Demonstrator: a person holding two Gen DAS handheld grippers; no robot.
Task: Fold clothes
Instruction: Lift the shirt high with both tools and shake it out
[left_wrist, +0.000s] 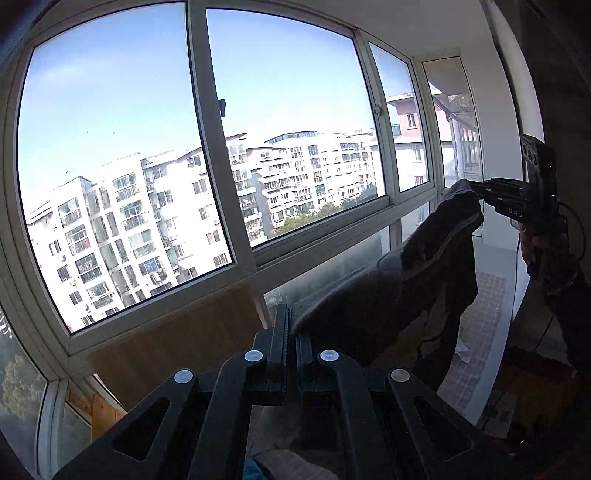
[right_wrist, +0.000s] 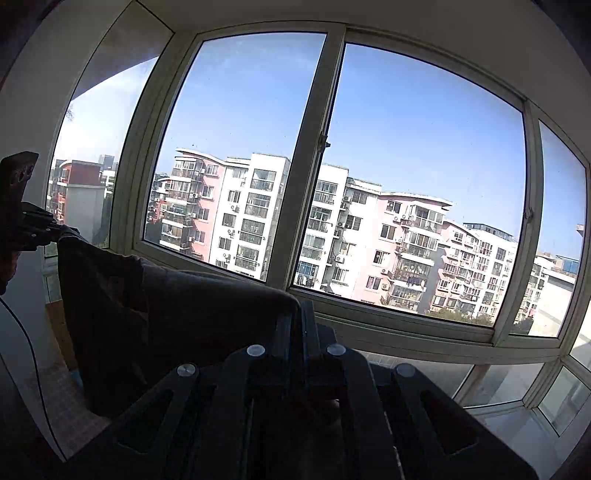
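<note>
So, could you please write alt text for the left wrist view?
The left gripper, shut, pinches one edge of a dark grey garment, and the right gripper holds its other end up at right. Behind them a large window shows white apartment blocks under blue sky.

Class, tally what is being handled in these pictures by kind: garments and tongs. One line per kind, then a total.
Dark grey garment: 1
Tongs: 2, left tongs and right tongs, each shut on the garment
Total: 3
</note>
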